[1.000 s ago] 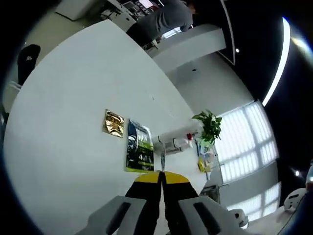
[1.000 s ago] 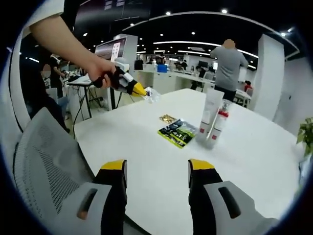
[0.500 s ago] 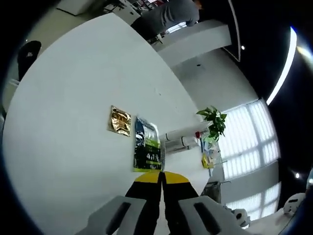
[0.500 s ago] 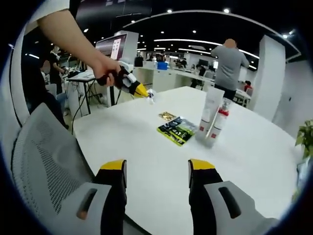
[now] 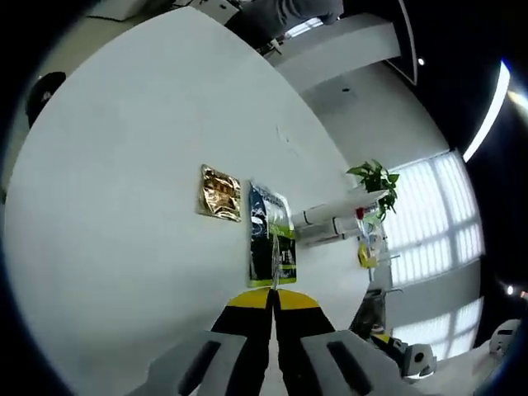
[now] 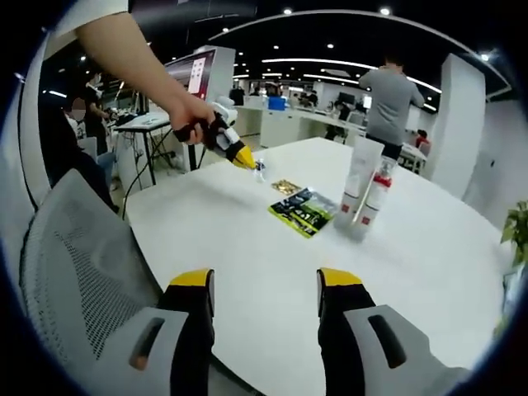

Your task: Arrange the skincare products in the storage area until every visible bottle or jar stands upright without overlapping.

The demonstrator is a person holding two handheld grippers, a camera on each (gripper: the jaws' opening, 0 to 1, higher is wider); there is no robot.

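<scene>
Over the near edge of the white table (image 6: 247, 247), find the right gripper (image 6: 266, 285) with its yellow-tipped jaws set wide apart and bare tabletop showing between them. Beside it, to the left in the right gripper view, note a grey mesh chair (image 6: 74, 272).

Farther across the same view, see a hand (image 6: 191, 124) gripping the left gripper (image 6: 244, 159), angled down toward the table. Jaws pressed together there on a small clear item (image 6: 259, 169); too small to tell what kind of product. Hard to say whether it touches the table or hangs just above it.

Past that, near mid-table, spot a gold sachet (image 6: 286, 186) lying flat and a green-and-black packet (image 6: 304, 211) lying flat just beside it. To the right of the packet, note a white tube (image 6: 360, 186) standing upright and a red-capped bottle (image 6: 375, 198) upright just beside it, perhaps touching. Behind the table, see a person in grey (image 6: 394, 91) standing with back turned, and a plant (image 6: 518, 227) at the right edge.

From the left gripper view, look along the closed jaws of the left gripper (image 5: 271, 295): a thin clear sliver of the item (image 5: 272, 272) sticking up from the yellow tips. Ahead on the table (image 5: 124, 165), pick out the sachet (image 5: 220, 192), the packet (image 5: 271, 235) next to it, then the tube (image 5: 338, 214) and the bottle (image 5: 351, 227) side by side, with the plant (image 5: 375, 177) beyond them.
</scene>
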